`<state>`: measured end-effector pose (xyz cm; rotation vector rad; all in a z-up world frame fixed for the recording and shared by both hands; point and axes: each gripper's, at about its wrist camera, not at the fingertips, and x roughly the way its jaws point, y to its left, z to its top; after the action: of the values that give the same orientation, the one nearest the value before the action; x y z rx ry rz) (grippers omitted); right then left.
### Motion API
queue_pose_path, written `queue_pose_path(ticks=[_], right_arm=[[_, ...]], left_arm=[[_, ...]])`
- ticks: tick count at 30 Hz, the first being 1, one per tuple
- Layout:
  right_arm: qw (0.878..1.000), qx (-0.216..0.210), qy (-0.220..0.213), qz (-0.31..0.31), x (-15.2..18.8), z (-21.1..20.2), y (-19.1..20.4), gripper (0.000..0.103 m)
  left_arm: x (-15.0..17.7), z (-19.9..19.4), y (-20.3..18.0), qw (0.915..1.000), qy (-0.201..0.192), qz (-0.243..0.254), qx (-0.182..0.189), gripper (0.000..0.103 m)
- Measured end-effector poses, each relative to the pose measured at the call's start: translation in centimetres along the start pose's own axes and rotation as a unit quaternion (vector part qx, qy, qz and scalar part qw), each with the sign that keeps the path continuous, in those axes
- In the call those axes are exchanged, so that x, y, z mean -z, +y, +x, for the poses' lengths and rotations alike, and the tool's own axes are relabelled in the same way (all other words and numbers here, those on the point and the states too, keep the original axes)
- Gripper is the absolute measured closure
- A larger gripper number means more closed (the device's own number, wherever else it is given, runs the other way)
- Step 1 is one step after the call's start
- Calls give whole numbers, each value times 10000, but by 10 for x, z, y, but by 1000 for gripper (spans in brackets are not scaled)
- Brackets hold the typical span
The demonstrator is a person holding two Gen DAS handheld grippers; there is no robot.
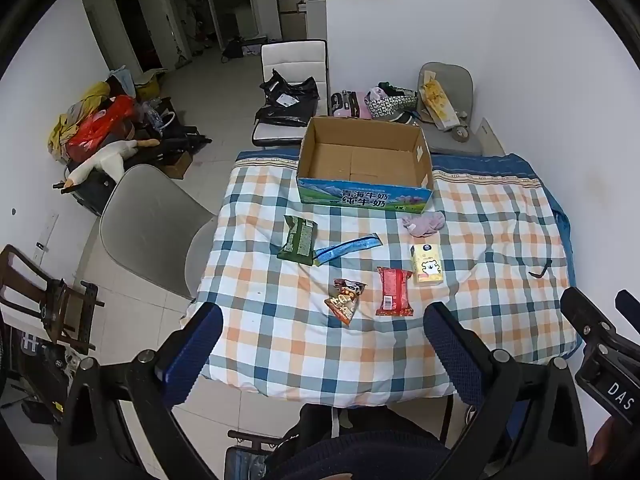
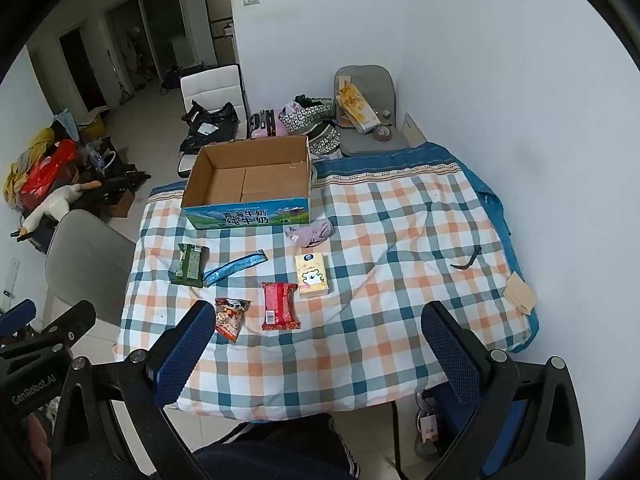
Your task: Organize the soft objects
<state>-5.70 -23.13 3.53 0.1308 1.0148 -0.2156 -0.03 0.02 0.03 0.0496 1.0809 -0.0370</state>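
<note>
With both the left gripper (image 1: 322, 344) and right gripper (image 2: 318, 340) spread wide and empty, grasp the light, limp crumpled lilac cloth (image 2: 310, 232) beside the open cardboard box (image 2: 248, 184) at its bunched centre.

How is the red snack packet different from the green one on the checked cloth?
The red packet lies near the front edge of the table; the green packet lies farther back and to the left, closer to the cardboard box. The red packet lies alone on the cloth, while the green packet has a blue strip packet right beside it. Both are flat, sealed-looking packets, both outside the box, and neither is held by a gripper.
</note>
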Motion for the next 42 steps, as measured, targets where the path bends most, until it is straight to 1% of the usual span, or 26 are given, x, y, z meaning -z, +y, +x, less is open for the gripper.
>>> queue_pose_path(ticks=[14,24,42], right_arm=[[10000,-2,-60,-1,-1,-3,1,0],[10000,5,-73,4,-2,-3,3,0],[10000,6,-79,-12,-3,-2,7,0]], left_arm=[[-2,-2,1,9999,-96,20,-21,0],[-14,-3,0,10000,-88,36,-19,0],[-11,-2,3,9999,-104,9,9,0]])
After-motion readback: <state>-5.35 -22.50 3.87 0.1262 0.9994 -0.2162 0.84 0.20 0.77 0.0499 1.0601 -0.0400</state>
